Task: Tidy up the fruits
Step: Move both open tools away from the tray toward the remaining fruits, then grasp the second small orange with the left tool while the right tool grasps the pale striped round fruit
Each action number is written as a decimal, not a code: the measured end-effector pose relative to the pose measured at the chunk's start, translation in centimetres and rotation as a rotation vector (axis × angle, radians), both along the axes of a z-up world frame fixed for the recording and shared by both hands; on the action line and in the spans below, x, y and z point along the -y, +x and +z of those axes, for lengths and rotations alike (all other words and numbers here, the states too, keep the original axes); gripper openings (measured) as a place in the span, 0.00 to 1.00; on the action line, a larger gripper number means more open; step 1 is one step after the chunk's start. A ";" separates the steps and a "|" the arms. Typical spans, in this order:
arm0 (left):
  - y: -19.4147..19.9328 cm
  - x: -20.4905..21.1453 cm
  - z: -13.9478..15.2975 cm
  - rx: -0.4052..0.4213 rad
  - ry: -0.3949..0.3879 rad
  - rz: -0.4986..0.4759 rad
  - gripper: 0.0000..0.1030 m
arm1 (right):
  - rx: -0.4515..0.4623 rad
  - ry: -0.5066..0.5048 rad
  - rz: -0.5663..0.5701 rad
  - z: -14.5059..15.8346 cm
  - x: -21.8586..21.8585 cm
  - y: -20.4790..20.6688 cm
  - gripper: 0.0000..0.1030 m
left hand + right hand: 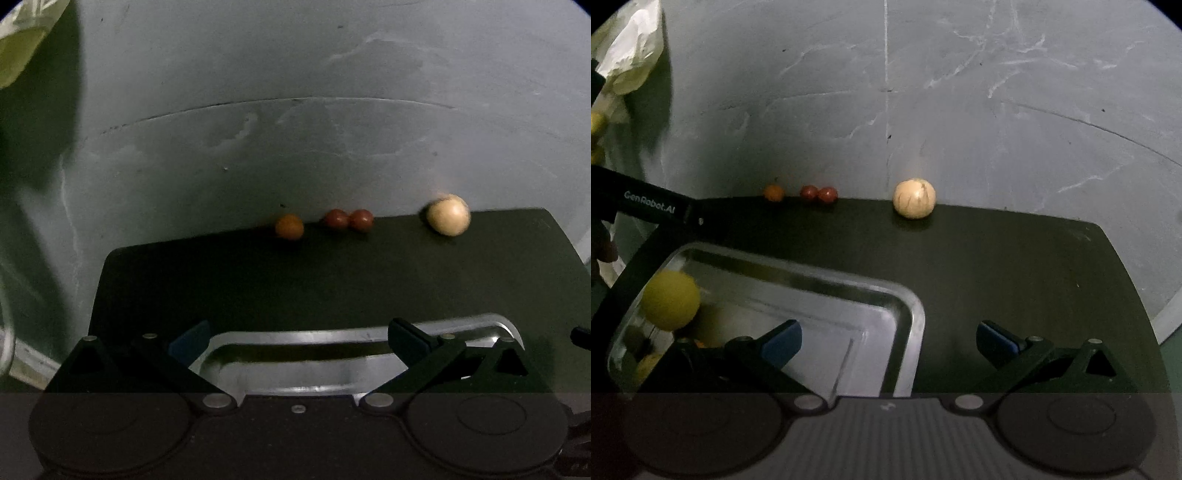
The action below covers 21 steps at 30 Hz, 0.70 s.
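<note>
Steel tray (901, 321) on the dark surface (1015, 266) already holds a yellow fruit (670, 300). Left outside, along the far edge, are a pale round fruit (914, 198), two red ones (818, 193) and a small orange one (774, 192). Both grippers, left (299, 341) and right (888, 341), are held with jaws spread, empty.

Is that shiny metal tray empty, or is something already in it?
Not empty: the metal tray holds a yellow ball-shaped fruit at its left end.
</note>
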State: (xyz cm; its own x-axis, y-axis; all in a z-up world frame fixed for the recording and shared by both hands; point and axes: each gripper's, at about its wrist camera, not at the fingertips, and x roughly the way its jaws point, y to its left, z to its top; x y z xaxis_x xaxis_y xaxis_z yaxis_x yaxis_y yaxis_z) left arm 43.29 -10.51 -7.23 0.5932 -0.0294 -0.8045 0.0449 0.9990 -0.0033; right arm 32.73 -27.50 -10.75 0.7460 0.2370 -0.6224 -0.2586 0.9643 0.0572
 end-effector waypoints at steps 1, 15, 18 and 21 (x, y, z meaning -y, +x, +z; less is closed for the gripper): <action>0.4 0.0 -0.1 -0.002 0.000 0.008 0.99 | 0.003 0.005 0.005 0.0 0.0 0.5 1.00; 5.8 1.2 -1.9 -0.013 0.069 0.032 0.99 | 0.009 0.105 0.058 -0.3 -0.6 7.8 1.00; 7.2 1.0 -2.4 -0.015 0.082 0.046 0.99 | 0.021 0.105 0.052 -0.4 -1.0 9.6 1.00; 8.3 0.7 -2.8 -0.016 0.090 0.057 0.99 | 0.027 0.100 0.043 -0.5 -1.3 11.3 1.00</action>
